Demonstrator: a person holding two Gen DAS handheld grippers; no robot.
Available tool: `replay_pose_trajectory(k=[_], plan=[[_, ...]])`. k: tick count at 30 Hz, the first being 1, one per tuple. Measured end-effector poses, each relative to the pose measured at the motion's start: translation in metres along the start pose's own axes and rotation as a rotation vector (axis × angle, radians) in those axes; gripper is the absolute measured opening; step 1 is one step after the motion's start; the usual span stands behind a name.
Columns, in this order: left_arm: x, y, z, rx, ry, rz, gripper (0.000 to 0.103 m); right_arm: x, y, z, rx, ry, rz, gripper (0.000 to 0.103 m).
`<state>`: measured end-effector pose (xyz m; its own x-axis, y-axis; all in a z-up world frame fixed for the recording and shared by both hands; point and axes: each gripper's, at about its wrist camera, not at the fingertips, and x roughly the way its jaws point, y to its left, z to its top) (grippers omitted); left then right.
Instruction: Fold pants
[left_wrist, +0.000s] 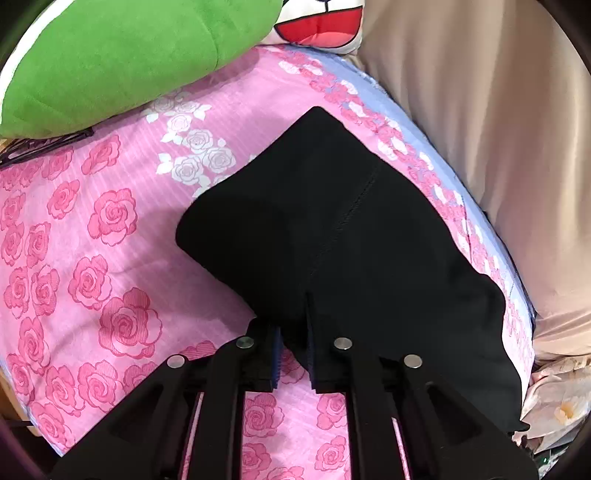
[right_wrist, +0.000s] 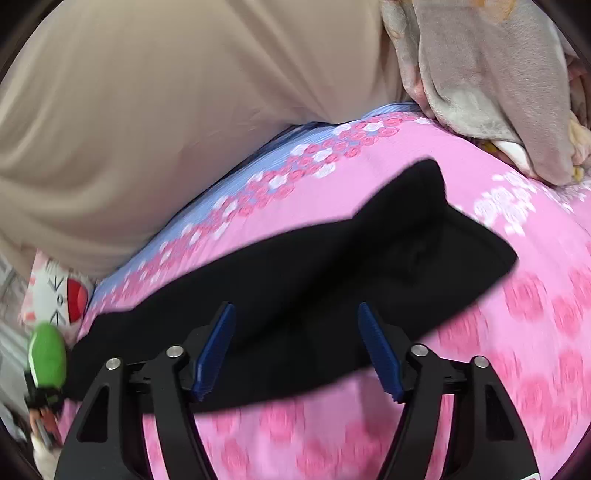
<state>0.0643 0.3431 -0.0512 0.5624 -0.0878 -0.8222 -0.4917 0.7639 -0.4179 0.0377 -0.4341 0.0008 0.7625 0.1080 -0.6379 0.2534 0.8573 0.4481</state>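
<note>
Black pants (left_wrist: 351, 229) lie in a folded heap on a pink rose-print bedsheet (left_wrist: 110, 258). My left gripper (left_wrist: 291, 325) is at their near edge, shut, with a pinch of the black cloth between its blue pads. In the right wrist view the pants (right_wrist: 295, 266) stretch as a long dark band across the sheet (right_wrist: 517, 332). My right gripper (right_wrist: 295, 308) hovers over the band's near edge with its blue pads (right_wrist: 214, 350) spread wide. The black cloth shows between the pads but they are not pressing on it.
A green plush cushion (left_wrist: 129, 55) and a white cartoon cushion (left_wrist: 321, 26) lie at the far left of the bed. Beige fabric (left_wrist: 498, 129) rises along the bed's far side. A grey blanket (right_wrist: 498, 92) is bunched at the sheet's far right corner.
</note>
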Motion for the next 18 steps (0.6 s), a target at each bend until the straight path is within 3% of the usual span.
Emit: replay_pose_trajectory(k=[2,3,4,5,6,9,11,13,16,18], plan=[[0.000,0.001,0.002,0.002,0.006,0.004,0.011,0.024,-0.008,0.021,0.033,0.032,-0.042,0.072],[0.000,0.000,0.003,0.003,0.008,0.006,0.011,0.041,-0.015,0.031,0.054,0.061,-0.059,0.058],[0.000,-0.001,0.004,0.002,0.009,0.009,0.010,0.050,-0.019,0.038,0.062,0.078,-0.068,0.003],[-0.002,0.002,0.005,0.002,0.008,0.010,0.010,0.058,-0.019,0.048,0.060,0.100,-0.094,0.005],[-0.007,-0.001,0.008,0.008,-0.003,0.011,0.010,0.051,-0.014,0.057,0.061,0.068,-0.071,0.005],[-0.030,-0.007,0.014,0.053,-0.044,-0.006,0.010,-0.004,0.006,0.073,-0.002,-0.092,0.055,0.004],[-0.033,-0.009,0.015,0.075,-0.041,-0.012,0.011,-0.038,0.005,0.067,-0.046,-0.172,0.060,0.004],[-0.023,-0.011,0.013,0.098,-0.021,0.028,0.011,-0.031,-0.021,0.051,-0.019,-0.124,0.010,0.004],[-0.001,-0.002,0.010,0.078,0.030,0.044,0.011,0.014,-0.072,0.014,0.084,0.061,-0.064,0.004],[0.003,-0.001,0.008,0.080,0.026,0.049,0.012,0.020,-0.082,0.000,0.122,0.068,-0.047,0.005]])
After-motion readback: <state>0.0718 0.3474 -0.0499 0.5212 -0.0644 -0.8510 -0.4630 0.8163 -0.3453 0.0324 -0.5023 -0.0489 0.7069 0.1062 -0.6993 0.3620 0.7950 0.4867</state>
